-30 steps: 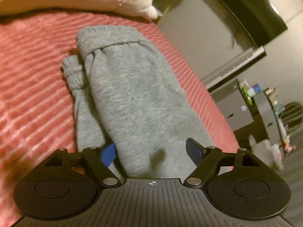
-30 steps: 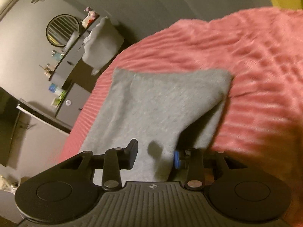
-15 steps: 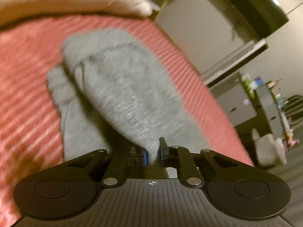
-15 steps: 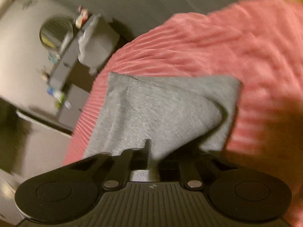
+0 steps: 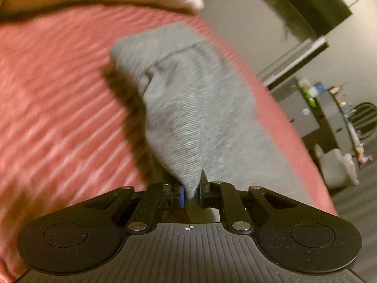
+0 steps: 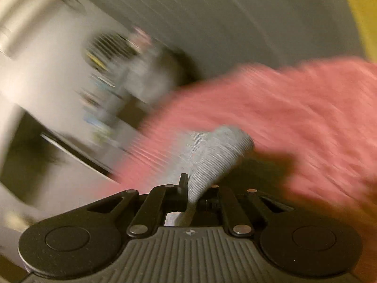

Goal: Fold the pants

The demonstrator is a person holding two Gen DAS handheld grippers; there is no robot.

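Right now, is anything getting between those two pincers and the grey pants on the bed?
Nothing visible. The left gripper and right gripper are each already clamped on the grey pants, lifted off the pink bedspread. No other object lies on the fabric.

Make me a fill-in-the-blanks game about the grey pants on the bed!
1. The grey pants lie on a ribbed bedcover coloured ____.
2. The left tool is shut on the ____.
3. At the head of the bed lies a pale ____.
4. The right tool pinches fabric coloured ____.

Missing words: pink; pants; pillow; grey
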